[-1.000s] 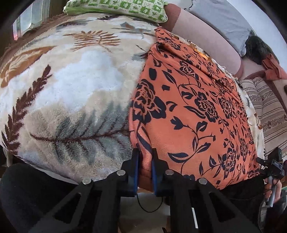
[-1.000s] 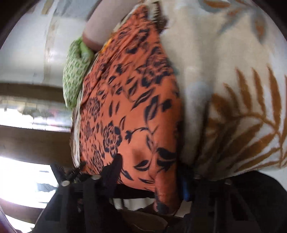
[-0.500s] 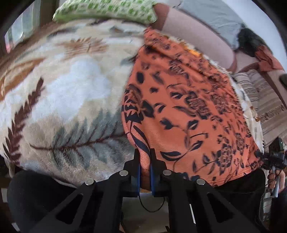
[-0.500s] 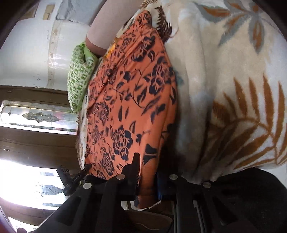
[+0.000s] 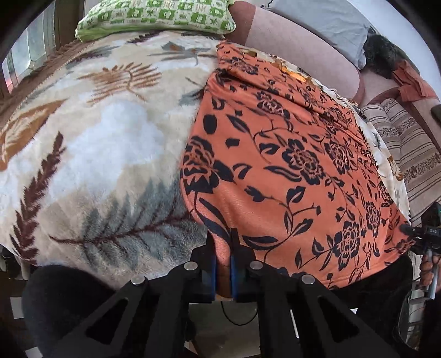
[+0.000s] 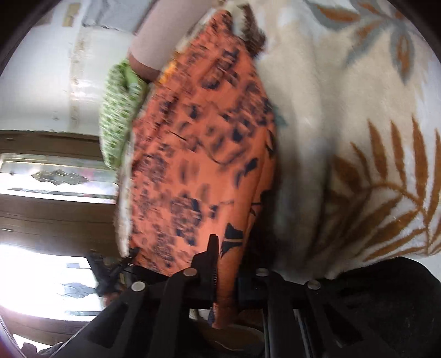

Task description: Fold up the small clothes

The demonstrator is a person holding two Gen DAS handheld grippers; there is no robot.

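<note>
An orange cloth with black flowers (image 5: 289, 165) lies spread over a cream leaf-patterned blanket (image 5: 96, 154) on a bed. My left gripper (image 5: 223, 247) is shut on the cloth's near left corner at the bed edge. My right gripper (image 6: 226, 264) is shut on the cloth's (image 6: 198, 170) near right corner; the right wrist view is blurred. The right gripper also shows at the far right of the left wrist view (image 5: 424, 236).
A green checked pillow (image 5: 154, 13) lies at the head of the bed beside a pink bolster (image 5: 297, 46). A striped cushion (image 5: 408, 143) and a grey pillow (image 5: 325, 22) lie at the right. The blanket (image 6: 358, 115) fills the right side of the right wrist view.
My right gripper has closed on the cloth's corner; a second ago its jaws stood wide apart. Both grippers have shifted a little with the cloth's near edge.
</note>
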